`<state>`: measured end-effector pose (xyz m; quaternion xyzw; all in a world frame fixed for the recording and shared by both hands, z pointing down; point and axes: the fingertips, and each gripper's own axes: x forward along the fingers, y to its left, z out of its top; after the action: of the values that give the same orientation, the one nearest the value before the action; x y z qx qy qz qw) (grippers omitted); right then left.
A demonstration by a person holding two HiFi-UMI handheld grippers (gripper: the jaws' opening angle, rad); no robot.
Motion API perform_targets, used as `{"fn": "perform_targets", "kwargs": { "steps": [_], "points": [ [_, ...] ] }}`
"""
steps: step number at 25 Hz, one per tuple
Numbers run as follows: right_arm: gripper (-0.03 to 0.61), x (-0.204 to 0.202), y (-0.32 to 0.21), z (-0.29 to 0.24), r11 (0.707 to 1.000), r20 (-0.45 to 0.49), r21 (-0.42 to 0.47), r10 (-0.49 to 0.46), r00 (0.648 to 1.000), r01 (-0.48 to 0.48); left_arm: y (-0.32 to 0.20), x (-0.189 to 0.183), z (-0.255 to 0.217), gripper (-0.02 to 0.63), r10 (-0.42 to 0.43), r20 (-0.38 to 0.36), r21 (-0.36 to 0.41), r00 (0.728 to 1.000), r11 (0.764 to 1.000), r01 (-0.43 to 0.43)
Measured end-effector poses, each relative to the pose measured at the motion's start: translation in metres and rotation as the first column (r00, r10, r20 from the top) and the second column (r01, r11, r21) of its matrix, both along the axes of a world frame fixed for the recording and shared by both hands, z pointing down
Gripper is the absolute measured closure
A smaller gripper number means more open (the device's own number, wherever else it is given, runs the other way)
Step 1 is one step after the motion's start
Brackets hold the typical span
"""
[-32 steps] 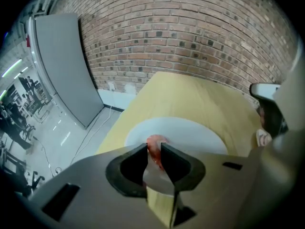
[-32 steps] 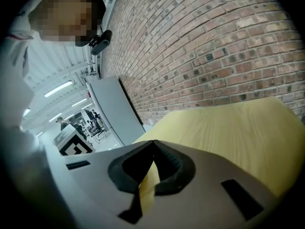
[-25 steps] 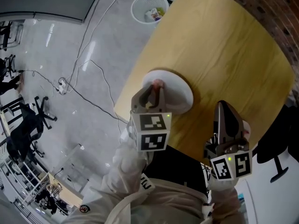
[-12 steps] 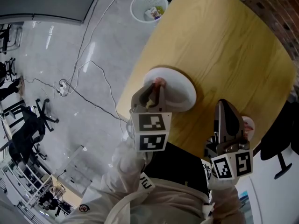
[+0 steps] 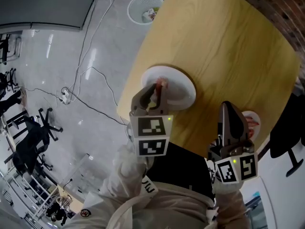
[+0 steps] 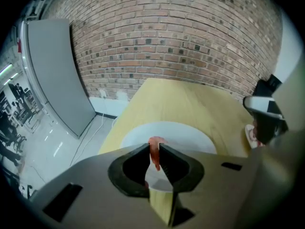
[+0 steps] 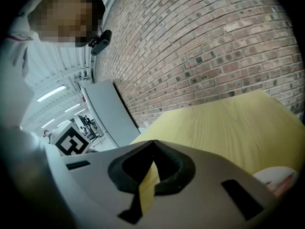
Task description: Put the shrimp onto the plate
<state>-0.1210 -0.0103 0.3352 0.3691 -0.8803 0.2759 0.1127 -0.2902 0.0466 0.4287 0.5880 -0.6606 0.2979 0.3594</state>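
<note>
Shrimp: your left gripper [image 6: 153, 155] holds the shrimp [image 6: 155, 142] nipped thin between the jaws. One pink end stands up past the tips and the rest hangs down between them.
Position: it hangs over the plate [image 5: 180, 87], on the side nearest you. Whether it touches the plate, no view settles.
Plate: white, nothing else on it, sitting by the near left edge of the bench [image 5: 228, 46].
Left gripper: clamped on the shrimp, jaws almost together, so it is a slim piece.
Right gripper: your right gripper [image 7: 153, 143] has its jaws together with nothing between them. It is held back at the near right edge of the bench.
Small dish: the small dish [image 5: 251, 119] is just beside the right gripper, with something pinkish in it, too small to name.
Handling, weight: likely very light, so it won't drag on the jaws.
Handling, body: looks soft and bendy, so go easy on the squeeze.
Handling, surface: probably slick, and it may cling to a pad when you let go.
Where to hold: across the thick middle, as you have it. A tail-end grip would likely flop or slip.
Release: get low over bare plate, then part the jaws slowly.
</note>
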Motion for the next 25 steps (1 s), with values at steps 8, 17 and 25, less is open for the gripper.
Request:
{"fn": "perform_targets", "kwargs": {
  "steps": [8,17,25],
  "points": [
    [0.554,0.03,0.009,-0.008,0.997,0.011,0.017,0.073,0.997,-0.074,-0.006,0.025,-0.018,0.549,0.062,-0.001,0.046,0.998,0.997,-0.062],
    [0.554,0.111,0.042,-0.013,0.979,0.014,0.026,0.201,0.98,-0.201,0.004,0.102,-0.031,0.551,0.184,-0.015,0.086,0.983,0.979,-0.182],
    [0.554,0.201,0.079,-0.021,0.934,0.005,0.042,0.354,0.935,-0.354,0.016,0.199,-0.041,0.551,0.36,-0.042,0.118,0.932,0.928,-0.353]
  ]
}}
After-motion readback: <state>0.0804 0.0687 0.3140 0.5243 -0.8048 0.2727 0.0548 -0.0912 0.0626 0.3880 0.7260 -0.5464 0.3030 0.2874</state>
